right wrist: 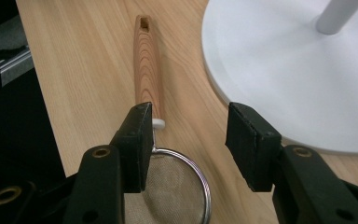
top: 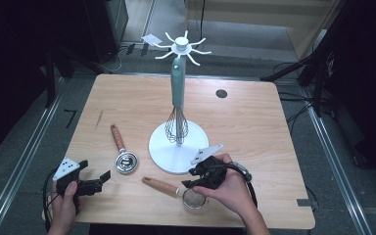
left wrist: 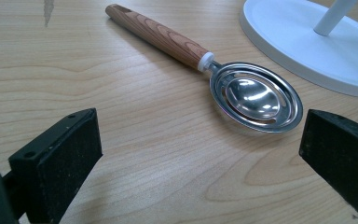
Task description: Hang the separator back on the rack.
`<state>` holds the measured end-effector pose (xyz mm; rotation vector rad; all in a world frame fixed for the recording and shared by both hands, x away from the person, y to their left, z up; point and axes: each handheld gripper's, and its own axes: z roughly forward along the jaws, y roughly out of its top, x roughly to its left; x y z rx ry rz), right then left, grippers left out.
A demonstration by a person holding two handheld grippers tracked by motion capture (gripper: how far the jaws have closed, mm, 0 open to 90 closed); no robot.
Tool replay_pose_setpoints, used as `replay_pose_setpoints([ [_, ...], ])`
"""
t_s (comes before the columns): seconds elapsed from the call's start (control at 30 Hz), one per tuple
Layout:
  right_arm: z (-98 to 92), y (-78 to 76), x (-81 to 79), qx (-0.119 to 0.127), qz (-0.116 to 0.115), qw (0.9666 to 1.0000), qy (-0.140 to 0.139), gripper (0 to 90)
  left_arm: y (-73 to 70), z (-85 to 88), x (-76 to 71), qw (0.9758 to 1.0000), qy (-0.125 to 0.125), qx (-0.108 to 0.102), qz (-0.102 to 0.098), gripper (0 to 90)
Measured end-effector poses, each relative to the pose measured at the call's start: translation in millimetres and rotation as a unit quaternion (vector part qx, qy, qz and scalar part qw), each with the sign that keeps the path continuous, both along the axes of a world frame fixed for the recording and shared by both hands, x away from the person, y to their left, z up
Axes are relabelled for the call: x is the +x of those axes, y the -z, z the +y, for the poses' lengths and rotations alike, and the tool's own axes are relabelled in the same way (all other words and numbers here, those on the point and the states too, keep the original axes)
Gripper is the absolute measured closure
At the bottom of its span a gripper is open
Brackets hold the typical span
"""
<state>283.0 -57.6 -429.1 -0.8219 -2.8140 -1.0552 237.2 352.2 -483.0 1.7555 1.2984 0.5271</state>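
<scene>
A small mesh strainer (top: 193, 198) with a wooden handle (right wrist: 147, 65) lies on the table near the front edge. My right gripper (top: 190, 178) hovers just above it, open; in the right gripper view its jaws (right wrist: 189, 116) straddle the spot where handle meets rim, touching nothing. A metal slotted spoon (left wrist: 256, 95) with a wooden handle lies left of the stand's round white base (top: 164, 152). At the front left my left gripper (top: 95, 171) is wide open and empty, pointing at the spoon (top: 122, 151) from a short way off. A teal-handled whisk (top: 177, 122) hangs from the stand's hooks (top: 182, 46).
The wooden table (top: 127, 103) has a small dark round hole (top: 221, 93) at the back right. The white base (right wrist: 279, 70) lies close to the right of the strainer. Dark equipment stands and floor rails flank the table.
</scene>
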Motion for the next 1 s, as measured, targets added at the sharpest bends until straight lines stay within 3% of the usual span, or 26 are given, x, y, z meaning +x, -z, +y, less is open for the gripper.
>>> replay_pose_setpoints([
  [0.17, 12.4, 2.0, 3.2, -0.022, 0.016, 0.9995, -0.016, 53.6, 0.4, -0.8, 0.1, 1.0, 0.001, 0.001, 0.001, 0.0],
  [0.37, 21.3, 3.6, 6.1, -0.034, 0.027, 0.9989, -0.015, 56.8, 0.7, -0.7, 0.6, 1.0, 0.002, 0.002, 0.003, 0.0],
  [0.43, 26.9, 8.7, 7.3, -0.047, 0.041, 0.9979, -0.017, 58.0, 1.0, -1.0, 0.8, 1.0, 0.002, 0.002, 0.002, 0.0],
  [1.0, 45.8, 22.3, 7.3, -0.054, 0.083, 0.9944, -0.036, 65.5, 1.3, -0.8, 1.7, 1.0, 0.0, 0.002, 0.006, 0.0],
])
